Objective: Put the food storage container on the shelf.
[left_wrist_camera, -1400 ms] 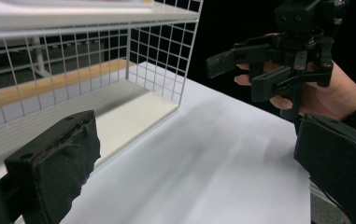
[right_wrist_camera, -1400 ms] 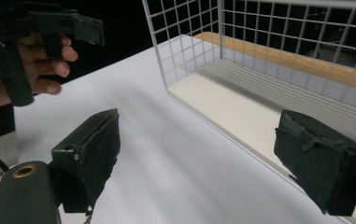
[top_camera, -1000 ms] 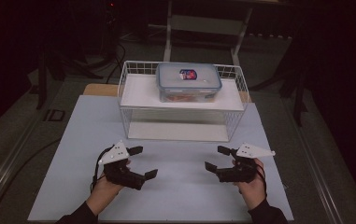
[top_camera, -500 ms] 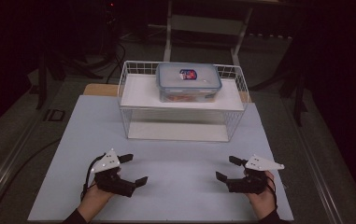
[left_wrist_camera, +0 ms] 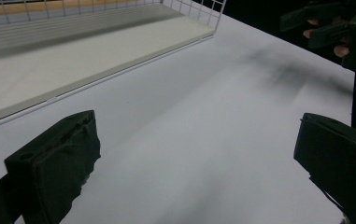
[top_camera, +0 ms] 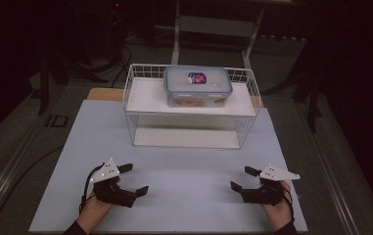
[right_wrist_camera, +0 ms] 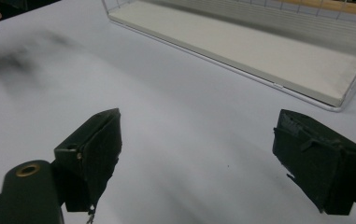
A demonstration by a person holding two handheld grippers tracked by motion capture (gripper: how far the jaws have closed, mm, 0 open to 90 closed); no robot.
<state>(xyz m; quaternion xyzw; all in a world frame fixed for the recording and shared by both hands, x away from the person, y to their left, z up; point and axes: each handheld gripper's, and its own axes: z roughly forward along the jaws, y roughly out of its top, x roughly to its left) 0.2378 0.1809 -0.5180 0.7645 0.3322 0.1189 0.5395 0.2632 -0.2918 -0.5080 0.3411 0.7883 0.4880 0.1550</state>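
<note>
A clear plastic food box with a blue-rimmed lid sits on the upper shelf of a white wire rack at the far middle of the table. My left gripper rests low near the front left of the white tabletop, open, nothing between its jaws. My right gripper sits near the front right, also open and empty. Both point inward toward the rack's lower shelf.
The rack stands on a white board whose edges drop to a dark floor. A wooden strip shows behind the rack's left side. Dark stands and cables sit beyond the table.
Both grippers have drawn back toward the front edge of the table and slightly outward, still open and empty. The box and rack have not moved.
</note>
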